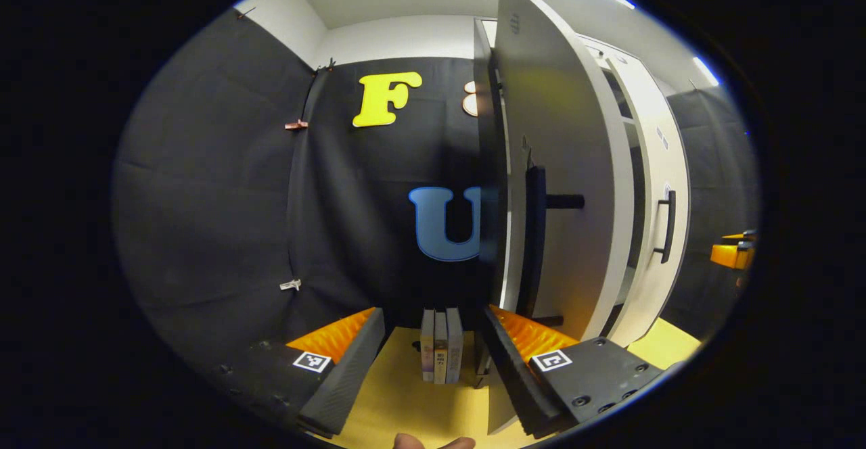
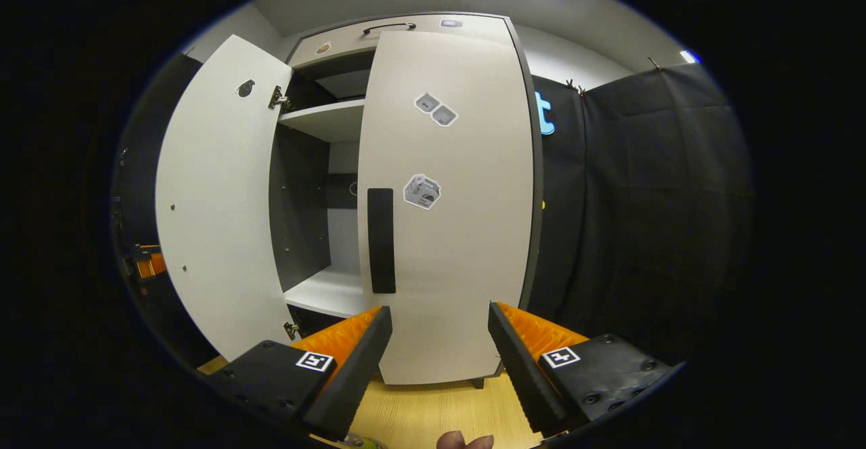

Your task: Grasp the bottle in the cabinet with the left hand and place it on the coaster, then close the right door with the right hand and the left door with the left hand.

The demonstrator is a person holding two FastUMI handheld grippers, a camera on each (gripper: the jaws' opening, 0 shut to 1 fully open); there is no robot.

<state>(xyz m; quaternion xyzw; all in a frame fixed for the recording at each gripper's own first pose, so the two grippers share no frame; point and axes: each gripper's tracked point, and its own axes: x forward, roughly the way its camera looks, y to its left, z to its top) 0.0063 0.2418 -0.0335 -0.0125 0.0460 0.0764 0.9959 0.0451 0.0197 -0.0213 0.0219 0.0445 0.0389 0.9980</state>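
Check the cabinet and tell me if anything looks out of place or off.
Nothing damaged or spilled. The cabinet's left door stands wide open while the right door is closed or nearly so. Both grippers, left and right, are open and empty.
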